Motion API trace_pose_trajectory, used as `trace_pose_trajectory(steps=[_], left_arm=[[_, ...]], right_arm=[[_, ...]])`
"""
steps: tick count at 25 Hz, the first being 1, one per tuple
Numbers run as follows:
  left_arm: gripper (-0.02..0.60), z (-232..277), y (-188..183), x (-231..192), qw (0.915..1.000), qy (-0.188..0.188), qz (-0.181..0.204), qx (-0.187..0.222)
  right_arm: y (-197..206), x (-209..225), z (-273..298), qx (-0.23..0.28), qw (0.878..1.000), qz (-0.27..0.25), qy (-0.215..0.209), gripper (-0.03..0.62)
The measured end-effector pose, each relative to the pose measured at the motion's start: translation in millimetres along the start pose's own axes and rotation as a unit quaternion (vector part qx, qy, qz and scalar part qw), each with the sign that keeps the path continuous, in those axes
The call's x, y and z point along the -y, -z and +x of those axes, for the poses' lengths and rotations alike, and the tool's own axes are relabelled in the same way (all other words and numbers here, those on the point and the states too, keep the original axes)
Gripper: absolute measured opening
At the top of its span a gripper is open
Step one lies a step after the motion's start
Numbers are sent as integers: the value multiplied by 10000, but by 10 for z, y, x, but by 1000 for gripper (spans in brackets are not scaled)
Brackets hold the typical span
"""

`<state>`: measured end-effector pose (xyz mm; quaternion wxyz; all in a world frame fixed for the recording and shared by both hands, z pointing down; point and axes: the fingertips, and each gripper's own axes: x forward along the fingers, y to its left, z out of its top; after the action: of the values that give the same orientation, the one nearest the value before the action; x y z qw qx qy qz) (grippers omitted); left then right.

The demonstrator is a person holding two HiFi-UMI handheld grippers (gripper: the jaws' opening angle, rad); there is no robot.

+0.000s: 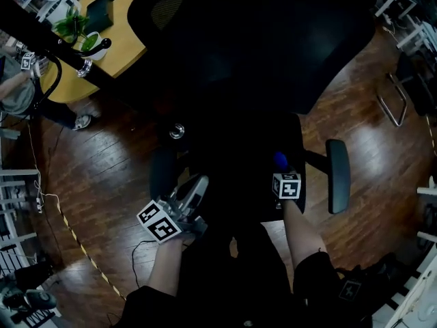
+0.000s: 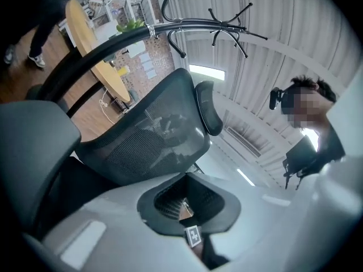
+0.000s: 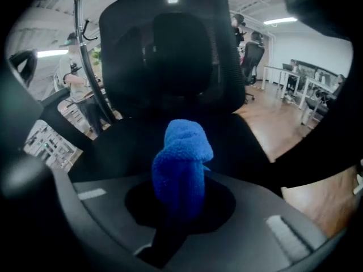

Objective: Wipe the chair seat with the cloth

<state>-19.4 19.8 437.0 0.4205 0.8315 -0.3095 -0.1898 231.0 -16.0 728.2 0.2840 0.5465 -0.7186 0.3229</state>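
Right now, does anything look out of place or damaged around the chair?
Nothing stands out. The chair stands upright and looks intact, the blue cloth is bunched in the right claw by the seat, and the left claw holds nothing.

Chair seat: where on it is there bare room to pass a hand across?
The chair seat looks bare from the cloth in the right gripper up to the backrest, between the left armrest and the right armrest. Its near edge is crowded: the left gripper and the person's legs.
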Motion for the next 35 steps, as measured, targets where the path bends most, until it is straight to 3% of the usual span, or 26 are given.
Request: trace_pose_trajectory(steps=[4,9,12,15,17,20,27,31,35], left_arm=[[-9,-190,-209,13,9991,-142,-12,388],[-9,-412,-267,31,9975,-305,42,641],[-9,-495,-259,46,9966,-353,26,740],[-9,-571,-259,36,9961,-402,19,790],[-9,-603,-246,26,9959,-431,19,795],[-9,-559,-236,36,9963,-401,40,763],[-9,-154,-145,180,9990,-44,88,428],[-9,72,-55,230,9998,132,95,112],[-8,190,20,260,9997,205,94,-102]], right_arm=[[-49,-1178,231,-238,9907,-508,-1237,35],[83,-2646,282,-528,9560,-1173,-2635,35],[391,-3210,248,-1051,9364,-1302,-3084,37],[613,-3349,262,-1268,9313,-1545,-3044,35],[633,-3235,273,-1175,9347,-1667,-2911,35],[667,-2760,294,-1147,9489,-1548,-2498,35],[660,-950,10,-1058,9855,-625,-1166,35],[711,-132,-235,-1005,9934,-194,-524,35],[866,65,-293,-980,9942,62,-446,35]])
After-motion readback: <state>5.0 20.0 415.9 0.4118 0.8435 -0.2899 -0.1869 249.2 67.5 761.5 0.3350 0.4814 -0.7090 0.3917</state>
